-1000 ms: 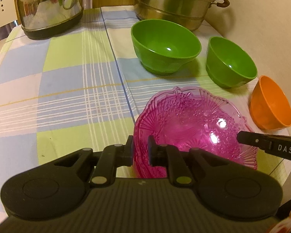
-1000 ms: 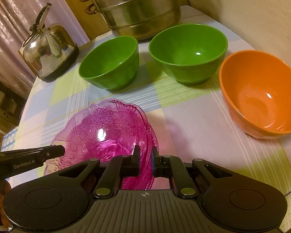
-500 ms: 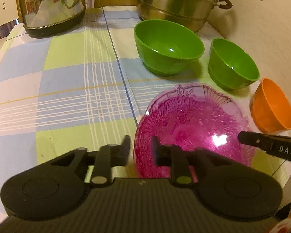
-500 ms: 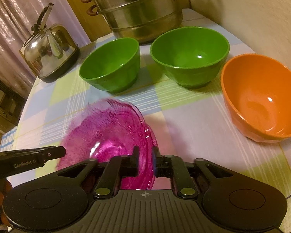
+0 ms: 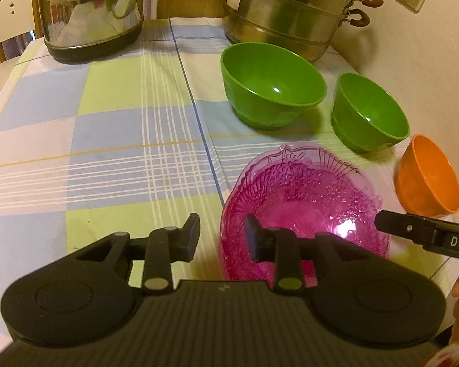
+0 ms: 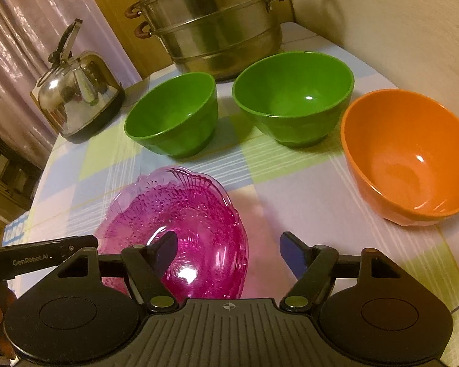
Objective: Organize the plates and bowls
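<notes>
On the left tool (image 6: 39, 255), white lettering reads "GenRobot.AI".

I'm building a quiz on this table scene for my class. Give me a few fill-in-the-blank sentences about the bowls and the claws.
1. The bowl nearest both claws, the patterned glass bowl, is coloured ____.
2. The number of green bowls on the tablecloth is ____.
3. In the right wrist view, the bowl farthest right is the ____ bowl.
4. The right claw and left claw both stand ____, gripping nothing.

Missing words: pink; two; orange; open
</notes>
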`<state>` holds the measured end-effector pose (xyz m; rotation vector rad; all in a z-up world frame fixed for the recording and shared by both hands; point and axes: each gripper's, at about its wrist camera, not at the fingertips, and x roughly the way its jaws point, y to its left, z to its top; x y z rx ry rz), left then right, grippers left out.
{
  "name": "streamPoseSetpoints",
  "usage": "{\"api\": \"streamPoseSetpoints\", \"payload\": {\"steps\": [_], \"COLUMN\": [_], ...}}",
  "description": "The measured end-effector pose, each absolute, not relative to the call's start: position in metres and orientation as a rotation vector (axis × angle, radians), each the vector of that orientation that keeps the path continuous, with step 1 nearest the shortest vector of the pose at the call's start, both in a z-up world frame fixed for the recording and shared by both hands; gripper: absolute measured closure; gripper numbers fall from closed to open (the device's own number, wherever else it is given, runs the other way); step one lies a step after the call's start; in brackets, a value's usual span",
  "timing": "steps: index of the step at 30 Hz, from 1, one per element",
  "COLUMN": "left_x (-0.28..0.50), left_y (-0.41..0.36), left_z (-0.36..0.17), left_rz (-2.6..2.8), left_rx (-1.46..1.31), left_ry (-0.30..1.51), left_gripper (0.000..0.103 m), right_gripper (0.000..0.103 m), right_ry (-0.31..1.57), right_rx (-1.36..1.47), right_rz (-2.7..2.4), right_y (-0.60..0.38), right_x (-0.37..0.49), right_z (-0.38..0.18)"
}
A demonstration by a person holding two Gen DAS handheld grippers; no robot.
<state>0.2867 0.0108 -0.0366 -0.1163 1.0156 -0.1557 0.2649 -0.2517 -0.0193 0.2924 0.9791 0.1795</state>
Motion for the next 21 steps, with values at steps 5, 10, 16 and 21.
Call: {"api": "streamPoseSetpoints", "payload": {"steps": [5,10,16,21], "left_x": [0.281,0.275,0.269,0.268], "left_y": [0.009,0.01,0.015,0.019], "left_z": [-0.031,-0.024,-0.016,-0.015], "left_rz": [-0.162,-0.156,-0.14,-0.131], "left_rx": [-0.112,-0.112,-0.116,-0.108], "left_ry": [1.003,0.991,0.978,0.978], "left_gripper": [0.066,0.06,0.036,0.036], "right_gripper": [0.03,0.03,0.03,0.03], "right_ry": [0.98,0.979,0.973,0.97], "right_rx": [0.292,0.3,0.321,0.33], "right_rz": [0.171,0.162,0.153,0.163], "right_y": [-0.254,-0.259,-0.268,-0.269], "right_x": [0.26,0.253,0.245,0.244], "right_z": [-0.016,-0.013,-0.007,-0.006]}}
